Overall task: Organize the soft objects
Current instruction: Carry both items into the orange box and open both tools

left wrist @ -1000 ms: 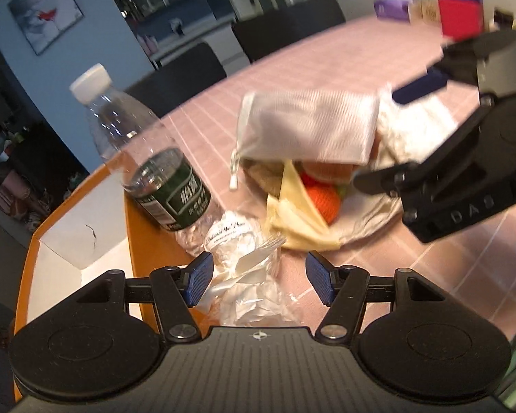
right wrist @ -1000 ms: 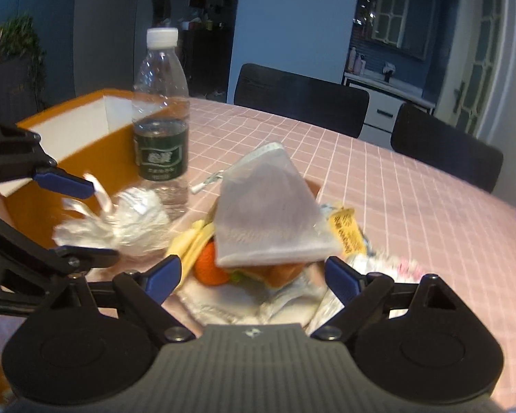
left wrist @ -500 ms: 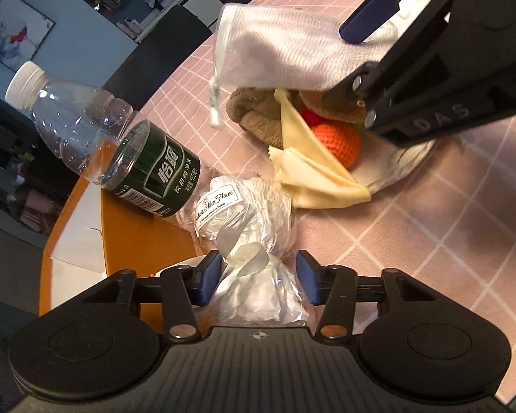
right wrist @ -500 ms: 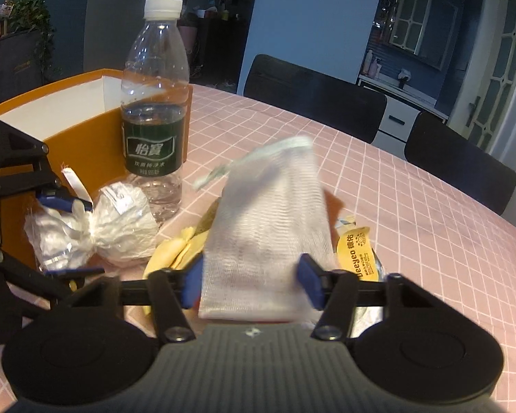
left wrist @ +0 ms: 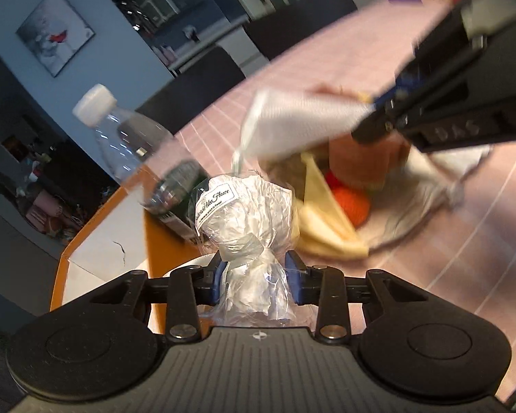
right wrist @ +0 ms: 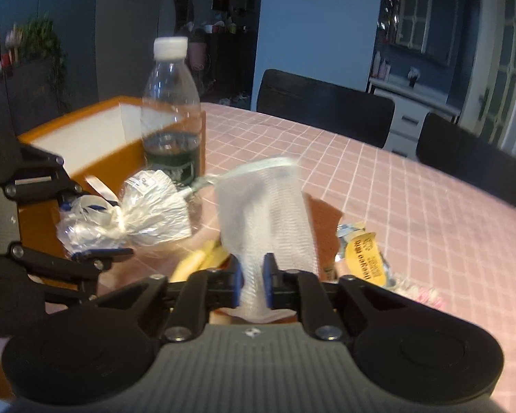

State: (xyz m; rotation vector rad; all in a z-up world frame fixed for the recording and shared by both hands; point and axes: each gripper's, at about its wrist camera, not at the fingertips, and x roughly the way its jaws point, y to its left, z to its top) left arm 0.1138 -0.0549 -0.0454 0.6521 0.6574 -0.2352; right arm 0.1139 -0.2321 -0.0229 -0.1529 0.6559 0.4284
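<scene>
White mesh pouch [right wrist: 268, 206] is clamped in the right tool [right wrist: 252, 280] above the pile [left wrist: 330, 213]; the left tool [left wrist: 256, 284] pinches a cellophane bundle [left wrist: 247, 213] beside the bottle [right wrist: 172, 117].

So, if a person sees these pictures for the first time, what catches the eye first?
Probably the two things held at once: the left gripper pinches a crinkled cellophane bundle in front of the orange box, and the right gripper pinches a white mesh pouch above the pile of soft items. Behind them stands a tall water bottle.
</scene>
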